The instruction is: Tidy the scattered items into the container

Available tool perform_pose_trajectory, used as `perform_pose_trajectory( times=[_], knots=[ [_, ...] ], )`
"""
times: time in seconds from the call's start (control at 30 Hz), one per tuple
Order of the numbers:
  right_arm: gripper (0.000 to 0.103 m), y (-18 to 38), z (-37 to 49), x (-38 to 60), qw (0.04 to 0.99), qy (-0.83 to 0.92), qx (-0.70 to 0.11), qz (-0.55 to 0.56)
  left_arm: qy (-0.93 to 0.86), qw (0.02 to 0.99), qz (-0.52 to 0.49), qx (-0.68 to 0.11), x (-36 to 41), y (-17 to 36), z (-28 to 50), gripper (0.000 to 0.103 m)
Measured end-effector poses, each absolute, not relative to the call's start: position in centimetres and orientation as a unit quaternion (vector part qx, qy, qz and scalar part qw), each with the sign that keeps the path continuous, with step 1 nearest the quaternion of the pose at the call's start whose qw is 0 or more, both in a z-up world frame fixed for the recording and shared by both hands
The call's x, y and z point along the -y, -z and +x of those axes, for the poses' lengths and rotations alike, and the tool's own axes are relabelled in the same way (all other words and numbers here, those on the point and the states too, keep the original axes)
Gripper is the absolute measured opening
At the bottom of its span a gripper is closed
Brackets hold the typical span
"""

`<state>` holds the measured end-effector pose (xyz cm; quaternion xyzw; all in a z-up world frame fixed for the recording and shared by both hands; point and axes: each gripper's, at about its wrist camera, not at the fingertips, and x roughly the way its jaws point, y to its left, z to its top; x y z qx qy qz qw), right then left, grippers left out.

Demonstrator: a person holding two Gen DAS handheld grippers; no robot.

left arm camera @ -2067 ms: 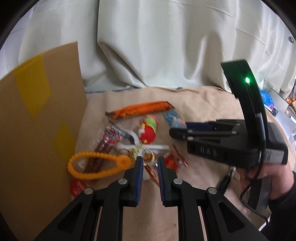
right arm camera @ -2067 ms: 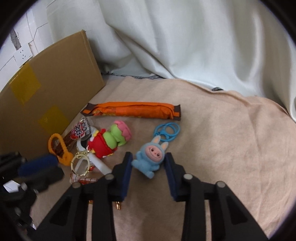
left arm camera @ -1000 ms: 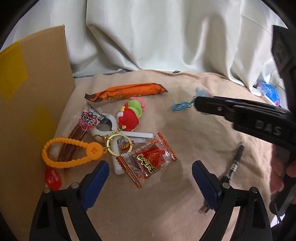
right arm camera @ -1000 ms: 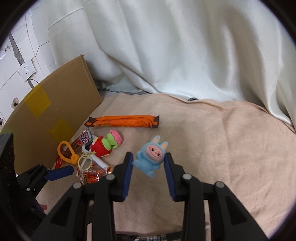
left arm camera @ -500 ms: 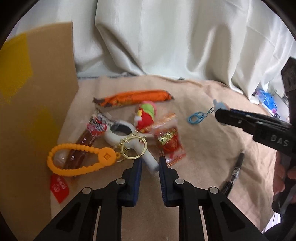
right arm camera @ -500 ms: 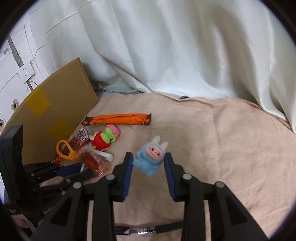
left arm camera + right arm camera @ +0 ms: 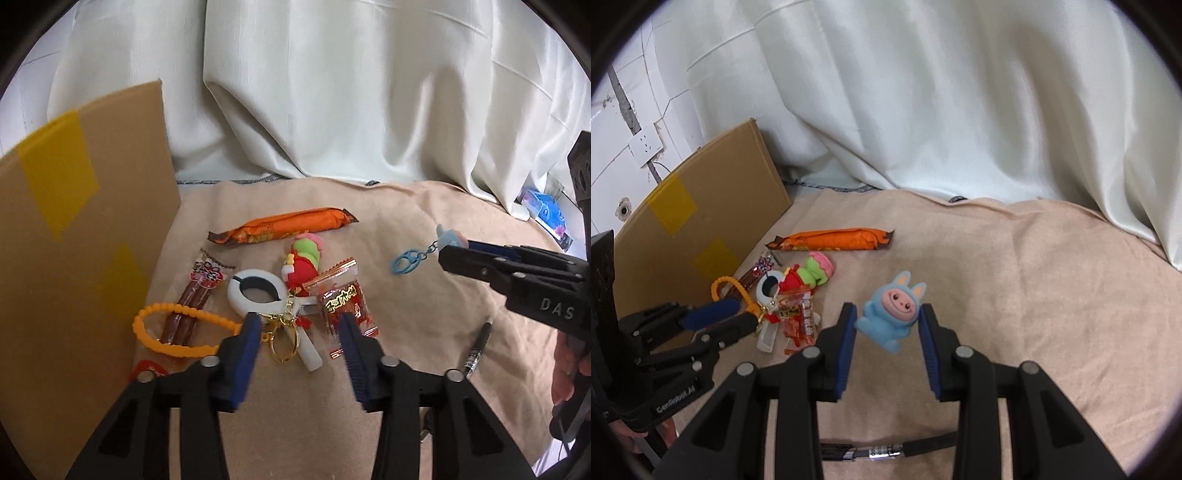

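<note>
Two grippers: both angled down over a tan cloth point(image 7: 1034, 280) strewn with small items.
Right gripper point(image 7: 888, 328): clamped on a blue rubber pig-faced bunny keychain point(image 7: 892, 312), held clear of the cloth, its blue ring clip point(image 7: 406, 261) dangling on a short chain in the left view.
Left gripper point(image 7: 299, 338): jaws opening, nothing between the pads; it hovers just above the gold key ring point(image 7: 282, 341) and the red crinkly candy packet point(image 7: 345, 306).
Container: a brown cardboard box with yellow tape patches point(image 7: 74, 236) standing at the left edge of the cloth, just beside the pile; only its outer wall shows, so I cannot tell where the opening is.
Items left out: long orange snack bar wrapper point(image 7: 284, 225), red-and-green plush figure point(image 7: 304, 258), white plastic ring-shaped tool point(image 7: 258, 295), brown sausage stick packet point(image 7: 195, 295), orange beaded loop strap point(image 7: 177, 332), black marker pen point(image 7: 476, 350) well apart on the right.
Risk, tangling: the key ring, white tool and plush look linked, so a pinch on one would likely drag the others and spill them short of the box.
Risk, thin packet: the candy wrapper lies flat; pads may slide over it.
Risk, dangling clip: the swinging ring could catch the box rim as the bunny goes over.
</note>
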<state>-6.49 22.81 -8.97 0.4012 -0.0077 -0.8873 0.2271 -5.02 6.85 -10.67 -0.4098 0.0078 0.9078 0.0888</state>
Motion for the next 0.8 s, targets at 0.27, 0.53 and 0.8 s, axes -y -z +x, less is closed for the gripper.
perform_pose_trajectory(
  times=[0.27, 0.53, 0.8],
  knots=[
    [0.038, 8.6, -6.3, -23.3, 0.222, 0.89, 0.011, 0.397, -0.899, 0.115, -0.422, -0.001, -9.0, 11.1, -6.9, 0.049],
    [0.038, 8.5, -6.0, -24.5, 0.21, 0.893, 0.01, 0.398, -0.9, 0.089, -0.425, -0.026, -10.4, 11.6, -8.0, 0.049],
    [0.038, 8.6, -5.9, -25.1, 0.206, 0.894, 0.01, 0.399, -0.908, 0.096, -0.404, -0.063, -12.1, 12.8, -7.8, 0.033]
  ],
)
